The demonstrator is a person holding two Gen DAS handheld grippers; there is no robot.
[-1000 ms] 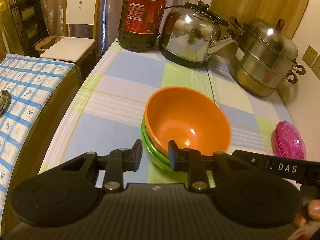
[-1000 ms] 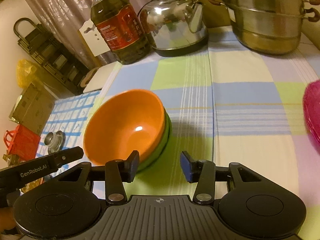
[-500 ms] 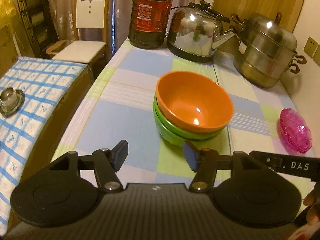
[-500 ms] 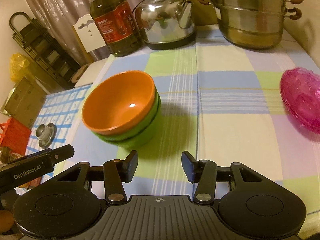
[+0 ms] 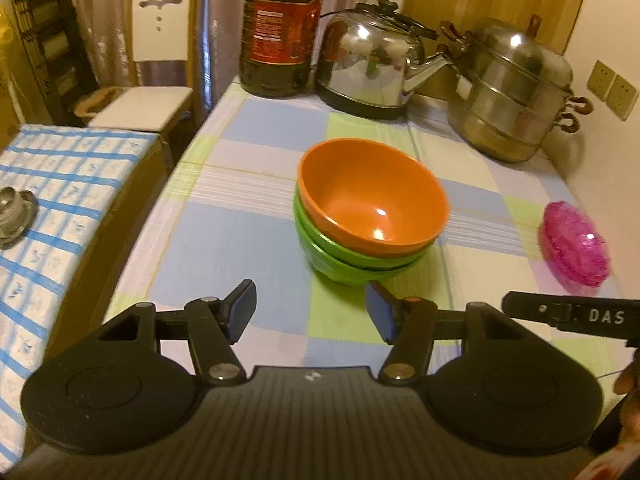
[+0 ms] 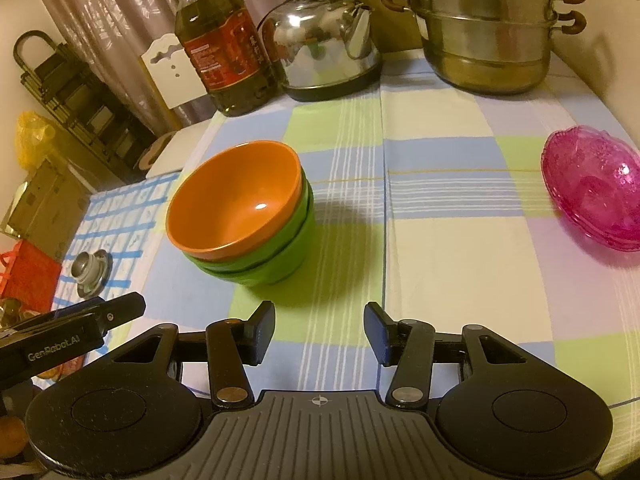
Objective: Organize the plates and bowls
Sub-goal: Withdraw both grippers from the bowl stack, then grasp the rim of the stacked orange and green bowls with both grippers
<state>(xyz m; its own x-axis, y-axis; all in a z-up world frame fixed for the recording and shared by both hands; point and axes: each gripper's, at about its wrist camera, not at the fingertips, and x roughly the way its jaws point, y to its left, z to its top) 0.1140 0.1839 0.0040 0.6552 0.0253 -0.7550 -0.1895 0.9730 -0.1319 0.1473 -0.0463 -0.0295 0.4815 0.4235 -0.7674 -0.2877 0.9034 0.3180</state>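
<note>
An orange bowl sits nested on top of green bowls in the middle of the checked tablecloth. A pink glass dish lies apart at the right side of the table. My left gripper hovers just in front of the bowl stack, open and empty. In the right wrist view my right gripper is also open and empty, short of the stack and slightly right of it. Each gripper's body shows at the edge of the other's view.
An oil bottle, a steel kettle and a stacked steamer pot line the far edge. A white chair stands beyond the table's left corner. A lower blue-checked surface with a small metal cup lies left.
My left gripper opened off the orange bowl's rim and drew back from the stack. My right gripper also pulled back; the bowls now look farther away and the pink dish has come into fuller view.
</note>
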